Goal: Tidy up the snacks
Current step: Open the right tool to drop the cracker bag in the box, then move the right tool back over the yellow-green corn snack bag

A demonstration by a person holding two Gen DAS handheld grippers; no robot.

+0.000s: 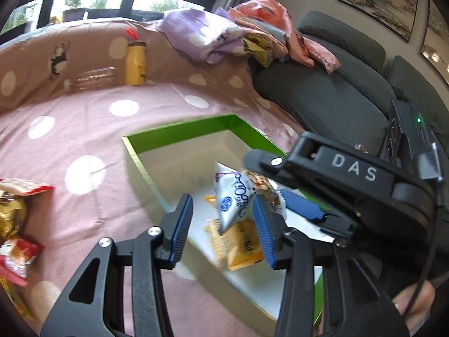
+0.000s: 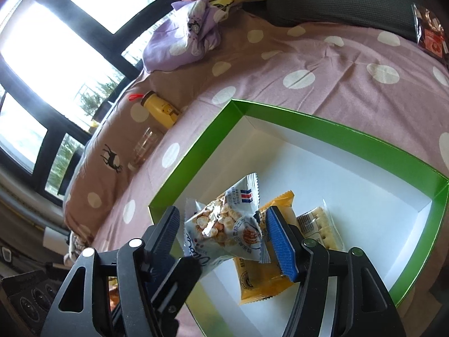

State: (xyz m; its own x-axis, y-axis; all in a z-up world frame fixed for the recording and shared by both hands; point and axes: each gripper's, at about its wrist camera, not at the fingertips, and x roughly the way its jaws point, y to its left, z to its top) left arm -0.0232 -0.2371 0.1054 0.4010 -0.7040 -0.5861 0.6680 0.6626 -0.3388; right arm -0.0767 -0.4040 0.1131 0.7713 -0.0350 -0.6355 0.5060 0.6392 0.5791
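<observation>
- The left gripper point(image 1: 223, 230) is hovering over the near left corner of the green box point(image 1: 179, 130). Its jaws are standing spread, and the left pad is staying clear of everything.
- The white snack packet point(image 1: 233, 196) is showing between its fingers, above the box floor. Its lower right corner is lying against or just beside the right pad; I cannot tell which.
- The right gripper point(image 2: 224, 236) is reaching in from the right, also angled down into the box. Its jaws are spread wide, with the same white packet point(image 2: 224, 224) sitting between them.
- In the right wrist view the packet's right edge is meeting the blue right pad, while a slim gap is showing at the left pad, so nothing is being pinched.
- An orange-yellow packet point(image 2: 263, 278) is lying flat on the white box floor beneath the white one, and a clear-wrapped cracker packet point(image 2: 317, 227) is lying just to its right.
- More loose snacks point(image 1: 14, 216) are waiting on the pink polka-dot cloth point(image 1: 84, 129), well to the left of the box.
- A yellow bottle point(image 1: 136, 63) is standing at the far side of the cloth, with a clear glass point(image 2: 146, 143) near it.
- A purple bundle of fabric point(image 1: 202, 36) is resting far right, beside a dark grey cushion point(image 1: 322, 92).
- A person's hand point(image 1: 412, 300) is showing at the near right edge of the left wrist view.
</observation>
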